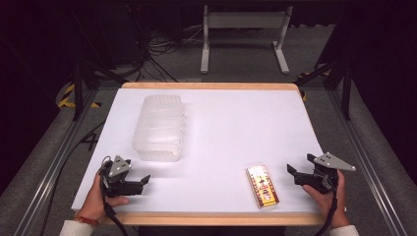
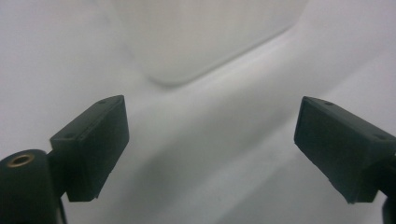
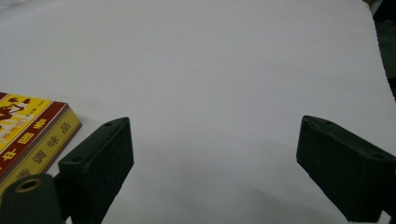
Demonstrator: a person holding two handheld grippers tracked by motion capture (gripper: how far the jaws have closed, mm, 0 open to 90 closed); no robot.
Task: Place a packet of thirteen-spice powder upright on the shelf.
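Two grippers rest at the near edge of a white tabletop [image 1: 231,128], each held in a hand, fingers apart and empty on both. Just left of the right gripper [image 1: 293,173] lies a flat red-and-yellow box [image 1: 262,186], long axis running near to far; its side carries Chinese characters, too small to read surely. Beyond the left gripper [image 1: 142,181] stands a translucent plastic container [image 1: 160,128], lengthwise away from the person.
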